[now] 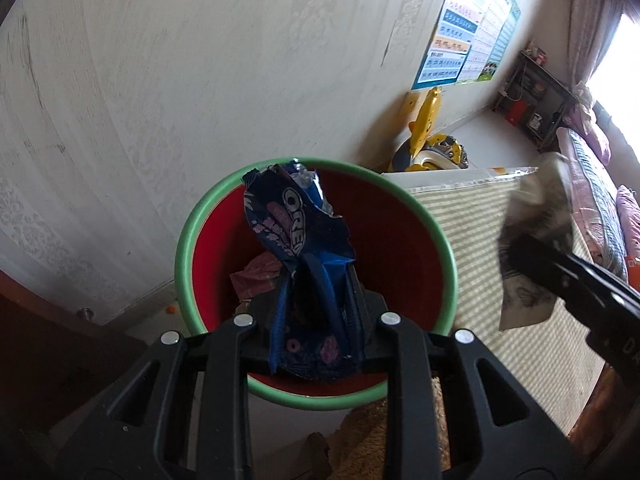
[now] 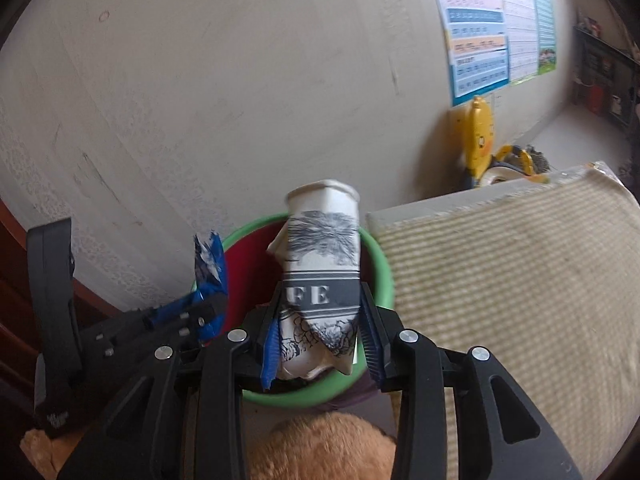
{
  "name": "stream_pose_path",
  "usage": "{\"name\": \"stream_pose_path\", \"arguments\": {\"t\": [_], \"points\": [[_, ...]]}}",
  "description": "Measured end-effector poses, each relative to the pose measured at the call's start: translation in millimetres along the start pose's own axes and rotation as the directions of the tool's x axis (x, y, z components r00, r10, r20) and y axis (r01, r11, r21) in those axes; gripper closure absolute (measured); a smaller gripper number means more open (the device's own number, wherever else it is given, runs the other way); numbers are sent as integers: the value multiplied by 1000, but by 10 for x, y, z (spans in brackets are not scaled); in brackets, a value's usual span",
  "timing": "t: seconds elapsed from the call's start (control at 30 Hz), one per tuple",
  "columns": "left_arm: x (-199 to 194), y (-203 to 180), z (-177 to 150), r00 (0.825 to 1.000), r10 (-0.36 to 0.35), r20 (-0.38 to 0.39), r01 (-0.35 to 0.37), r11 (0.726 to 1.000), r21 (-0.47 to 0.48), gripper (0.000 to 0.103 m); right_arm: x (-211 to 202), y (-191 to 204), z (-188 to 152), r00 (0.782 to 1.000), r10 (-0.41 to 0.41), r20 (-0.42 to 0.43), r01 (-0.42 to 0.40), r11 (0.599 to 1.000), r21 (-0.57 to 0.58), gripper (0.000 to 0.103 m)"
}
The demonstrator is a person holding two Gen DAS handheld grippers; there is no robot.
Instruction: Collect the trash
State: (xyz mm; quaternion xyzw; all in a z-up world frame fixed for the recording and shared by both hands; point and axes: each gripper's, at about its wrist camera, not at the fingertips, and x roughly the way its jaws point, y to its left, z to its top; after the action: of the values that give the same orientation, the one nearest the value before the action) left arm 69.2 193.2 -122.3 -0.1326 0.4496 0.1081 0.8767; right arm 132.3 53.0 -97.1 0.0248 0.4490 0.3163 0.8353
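My left gripper (image 1: pixel 316 316) is shut on a crumpled blue Oreo wrapper (image 1: pixel 298 248) and holds it over the red bin with a green rim (image 1: pixel 400 240). A pink wrapper (image 1: pixel 256 276) lies inside the bin. My right gripper (image 2: pixel 320 332) is shut on a crushed white paper cup (image 2: pixel 320 264) with grey print, above the bin's right side (image 2: pixel 380 276). The right gripper and its cup (image 1: pixel 532 248) show at the right of the left wrist view. The left gripper (image 2: pixel 208 312) with the wrapper (image 2: pixel 208 264) shows at the left of the right wrist view.
The bin stands by a pale wall. A striped mat or mattress (image 2: pixel 500 280) lies to its right. A yellow toy (image 1: pixel 428 136) stands behind it under wall posters (image 1: pixel 460 40). A brown plush (image 2: pixel 320 448) lies below the grippers. Dark wood furniture (image 1: pixel 48 344) is at the left.
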Motion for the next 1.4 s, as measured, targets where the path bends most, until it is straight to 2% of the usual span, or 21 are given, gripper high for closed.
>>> {"name": "stream_pose_path", "arguments": {"t": [0.07,0.13,0.2,0.3,0.37,0.4,0.47,0.57,0.67,0.77,0.83,0.9,0.93,0.97,1.0,1.03,1.1,1.27,1.4], "points": [[28,27,1,1000,8,-1,-9,1000,-23,67,26,0,-7,1000,-17,10,17,1000,-13,50],[35,32,1,1000,13,2,-13,999,-34,55,-4,-29,-6,999,-38,38,38,999,-10,45],[-10,5,-8,1000,19,14,-18,1000,-25,53,-108,-116,-37,998,-47,53,45,999,27,41],[-123,-116,-6,999,1,45,-2,1000,8,40,-354,-281,-86,993,-69,99,59,993,97,34],[-226,-247,1,997,-11,76,9,1000,28,25,-569,-380,-150,986,-95,135,77,988,130,27],[-298,-337,1,995,-33,96,29,999,39,23,-711,-435,-207,980,-118,158,95,985,145,25],[-418,-517,-4,990,-60,125,53,997,59,10,-1005,-536,-310,963,-174,204,142,976,163,18],[-666,-868,-30,976,-109,190,88,990,114,6,-1373,-619,-418,933,-250,258,210,962,173,10],[-883,-1157,-61,959,-121,256,78,982,173,6,-1765,-702,-540,889,-330,318,281,941,190,7],[-1024,-1387,-65,952,-159,263,100,969,226,6,-2117,-799,-634,844,-375,383,312,925,219,7],[-1143,-1518,-96,943,-172,284,104,965,239,6,-2331,-823,-702,797,-409,444,334,912,240,7],[-1251,-1599,-151,934,-157,322,82,968,236,6,-2522,-820,-791,727,-445,523,360,896,261,7],[-1308,-1648,-177,927,-157,341,75,967,243,5,-2577,-818,-825,703,-462,540,376,887,270,7],[-1357,-1692,-197,921,-166,352,77,964,255,5,-2640,-808,-870,669,-489,559,406,871,277,7],[-1397,-1713,-219,917,-178,357,84,961,264,5,-2669,-797,-901,656,-498,567,418,866,275,7],[-1439,-1744,-239,913,-192,361,93,958,273,5,-2695,-799,-923,653,-506,563,430,860,275,7],[-1496,-1815,-261,909,-181,375,79,959,271,5,-2701,-851,-945,663,-518,540,436,854,284,7],[-1621,-1907,-363,885,-207,418,80,950,301,5,-2736,-940,-1042,685,-497,532,384,868,315,7],[-1614,-1965,-396,893,-200,404,69,946,316,5,-2742,-945,-1069,689,-494,529,377,869,321,7]]}}
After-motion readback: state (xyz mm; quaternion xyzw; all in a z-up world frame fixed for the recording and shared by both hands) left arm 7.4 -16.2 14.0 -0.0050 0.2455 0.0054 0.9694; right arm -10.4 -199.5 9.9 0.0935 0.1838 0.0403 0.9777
